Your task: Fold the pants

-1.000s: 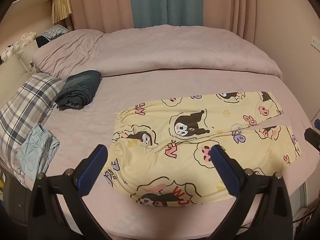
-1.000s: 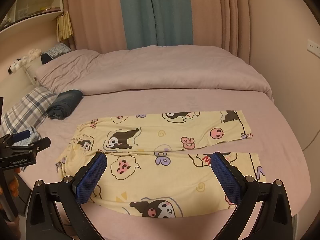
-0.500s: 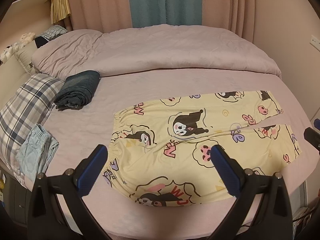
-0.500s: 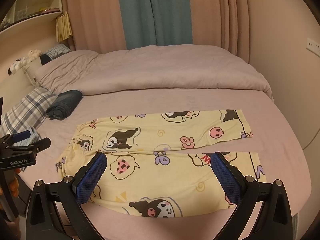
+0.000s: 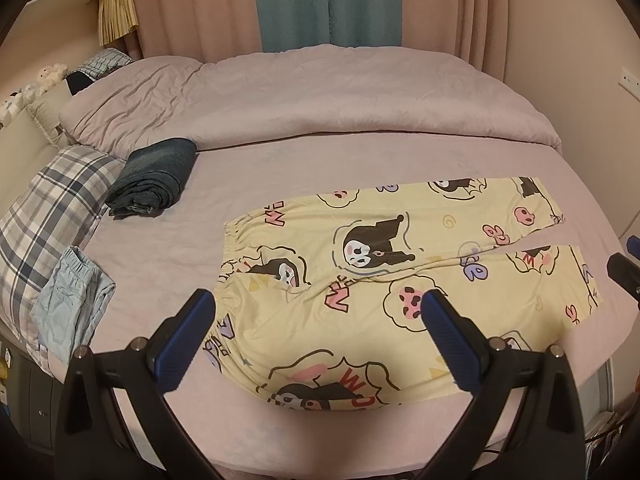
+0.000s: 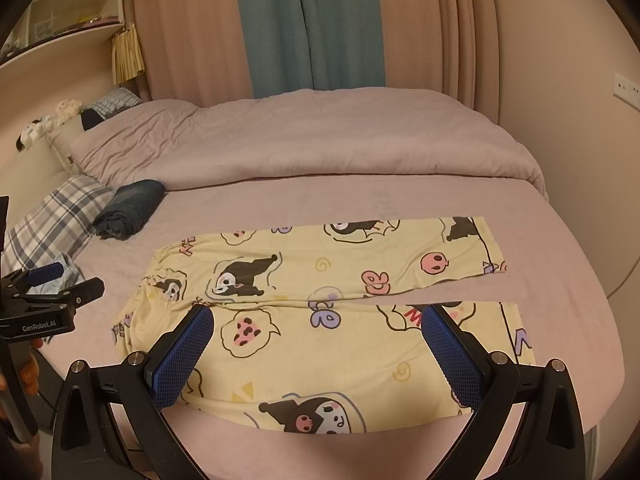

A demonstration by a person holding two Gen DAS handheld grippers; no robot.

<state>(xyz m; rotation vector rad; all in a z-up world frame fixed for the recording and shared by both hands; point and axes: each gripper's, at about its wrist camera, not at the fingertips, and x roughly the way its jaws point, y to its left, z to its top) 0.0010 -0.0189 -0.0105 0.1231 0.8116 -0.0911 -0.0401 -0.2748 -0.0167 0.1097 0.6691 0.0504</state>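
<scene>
Yellow cartoon-print pants lie spread flat on the pink bed sheet, waistband to the left and the two legs running right, side by side. My left gripper hangs open above the near waist end with nothing between its blue pads. Over the near leg, my right gripper is also open and empty. The left gripper shows at the left edge of the right wrist view; the tip of the right gripper shows at the right edge of the left wrist view.
A rolled dark denim garment lies left of the pants. A plaid pillow and folded light-blue shorts sit at the bed's left edge. A bunched pink duvet covers the far half. Curtains and a wall stand behind.
</scene>
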